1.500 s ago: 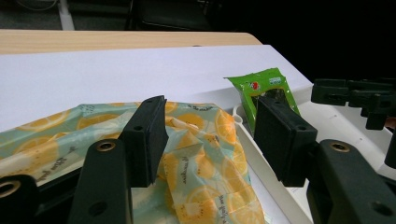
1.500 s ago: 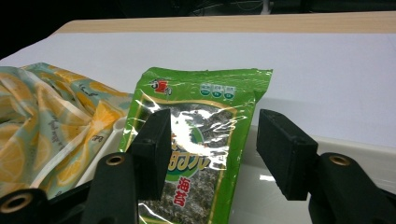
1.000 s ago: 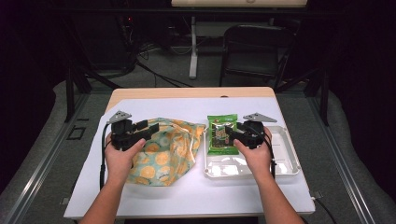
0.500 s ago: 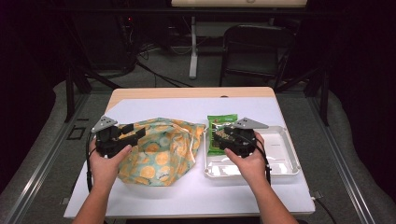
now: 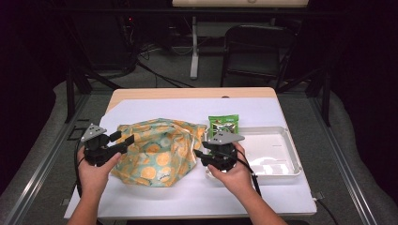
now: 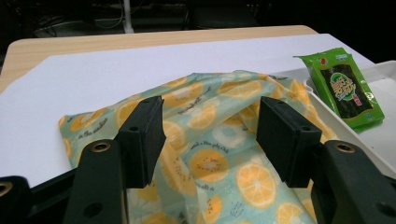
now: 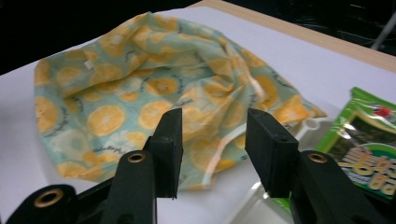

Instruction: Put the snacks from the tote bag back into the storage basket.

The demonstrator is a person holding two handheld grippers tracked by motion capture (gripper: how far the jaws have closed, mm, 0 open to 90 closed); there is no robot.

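Your left gripper (image 5: 123,141) is released, jaws spread wide with nothing between them, and it hovers at the left edge of the bag (image 5: 159,151). From its own view (image 6: 210,135) the jaws frame the fruit-print cloth, with the packet (image 6: 345,88) beyond at the right. You hold it from below, your left hand (image 5: 96,166) wrapped around the body, forearm coming in from the bottom left, jaws pointing right and a little away from you.

Your right gripper (image 5: 200,156) is also released, its jaws parted and holding nothing. It sits at the near left corner of the tray (image 5: 281,161), just beside the bag's right edge, jaws pointing left toward the cloth. In its own view (image 7: 212,144) the gap between the jaws opens onto the bag (image 7: 140,93), with the packet (image 7: 369,140) at the right. Your right hand (image 5: 234,173) grips it from behind, forearm angled in from the bottom right.

One bag lies crumpled on the white sheet (image 5: 155,110) that covers the table (image 5: 187,93), between your two grippers. Its long axis runs left to right; which end is the mouth I cannot tell.

One green packet (image 5: 223,125) rests at the tray's far left corner, its long axis running away from you, slightly tilted. It overlaps the tray's rim.

One white tray lies right of the bag, long axis left to right.

Two grippers, two hands, one bag, one packet, one tray.
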